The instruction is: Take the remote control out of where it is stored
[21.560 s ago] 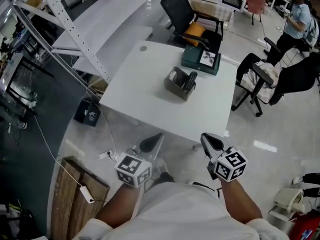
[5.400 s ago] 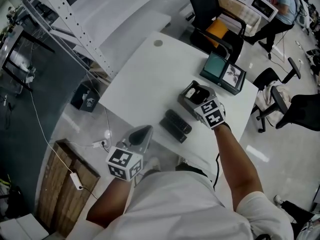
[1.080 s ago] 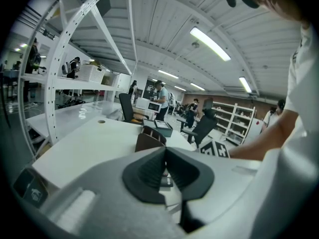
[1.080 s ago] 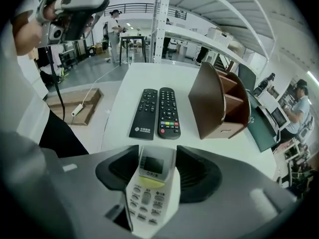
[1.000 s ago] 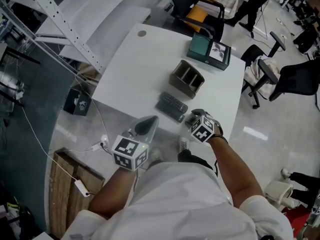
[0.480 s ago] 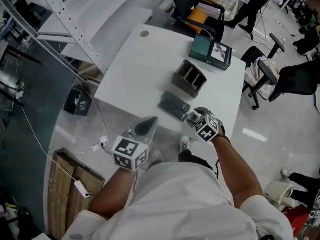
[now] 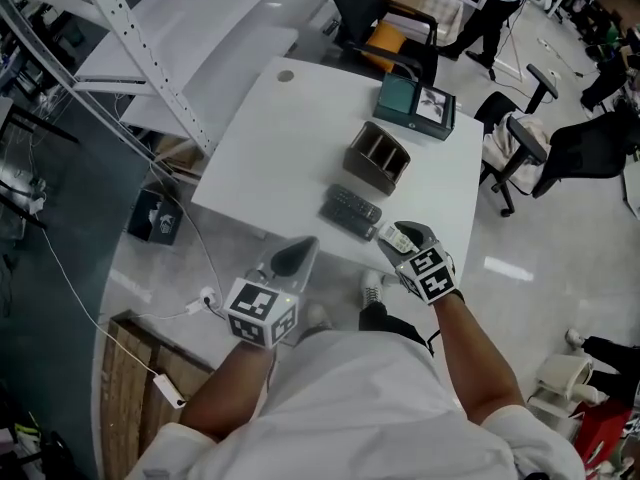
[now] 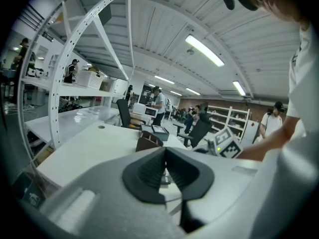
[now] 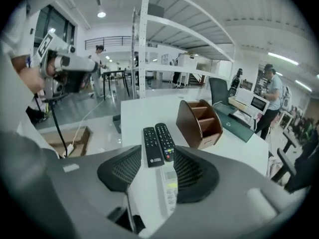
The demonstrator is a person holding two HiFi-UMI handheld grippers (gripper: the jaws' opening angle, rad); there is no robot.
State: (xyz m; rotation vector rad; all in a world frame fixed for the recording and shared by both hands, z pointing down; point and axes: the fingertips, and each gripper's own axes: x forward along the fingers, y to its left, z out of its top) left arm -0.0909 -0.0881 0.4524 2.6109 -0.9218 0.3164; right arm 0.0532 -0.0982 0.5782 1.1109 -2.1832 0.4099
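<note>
- White table [image 7: 290, 138] in an open workroom with a glossy pale floor [image 7: 560, 258]. A white shelf rack [image 7: 130, 58] stands beyond the left gripper [image 8: 165, 156], and office chairs [image 7: 375, 18] stand past the table's far edge.
- Right gripper [image 9: 158, 169]: jaws apart and closing. The white remote [image 9: 169, 185] lies flat on the table between them, and the pads do not press on it.
- Left gripper: jaws together, nothing between them, held off the table's near edge.
- Just ahead of the right gripper, two black remotes [image 9: 158, 143] lie side by side, touching. Beyond them, to its right, the brown holder [image 9: 199, 123] stands upright, its compartments showing nothing inside.
- A green box [image 7: 412, 106] lies past the holder at the far edge.
- Writing: a white logo on one black remote and a small label on the holder, both too small to read.
- Open room: the tabletop left of the remotes is bare to its edge; the white remote lies close to the near edge.
</note>
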